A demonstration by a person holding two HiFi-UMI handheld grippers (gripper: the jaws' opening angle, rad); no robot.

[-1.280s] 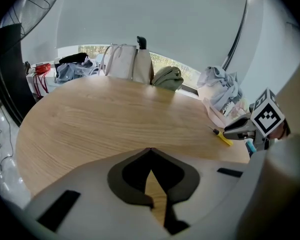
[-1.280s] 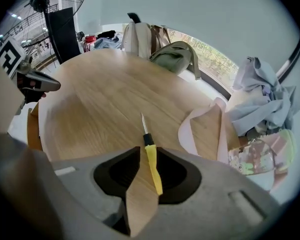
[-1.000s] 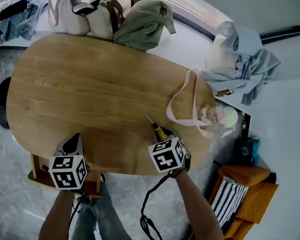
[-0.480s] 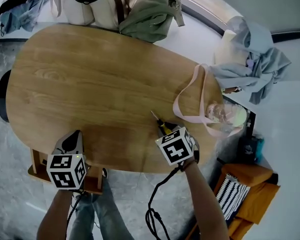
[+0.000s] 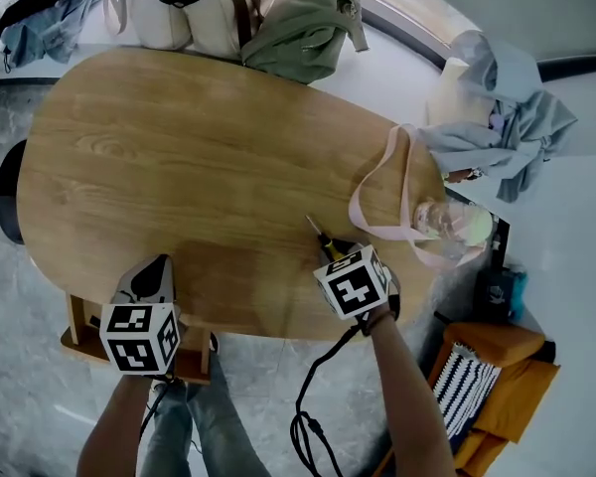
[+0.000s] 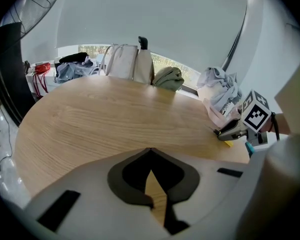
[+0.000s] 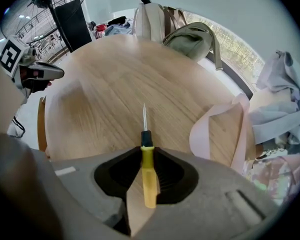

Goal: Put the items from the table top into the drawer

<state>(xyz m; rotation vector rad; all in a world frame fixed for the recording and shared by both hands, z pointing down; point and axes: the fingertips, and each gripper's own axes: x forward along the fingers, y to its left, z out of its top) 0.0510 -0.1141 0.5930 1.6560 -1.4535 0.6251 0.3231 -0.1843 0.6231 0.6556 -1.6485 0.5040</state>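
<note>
The job has barely begun: I am on what looks like the first item. The screwdriver [image 7: 148, 176] lies flat on the bench [image 5: 179, 147], close to the near edge towards the right end, with its tip pointing at the far edge. My right hand-held gripper [image 7: 146, 151] points down over it. Its jaws are partly open and have just been closing on the yellow handle, which sits between them. A sliver of wood shows beside the handle, so I judge the grip not yet firm.

My left hand-held gripper [image 6: 150, 154] hangs at the near edge towards the left end, jaws together and empty, above what looks like the pulled-out drawer [image 5: 76, 331]. I cannot see into it. A clear pouch [image 5: 447, 229] with a pink strap waits at the right end.
</note>
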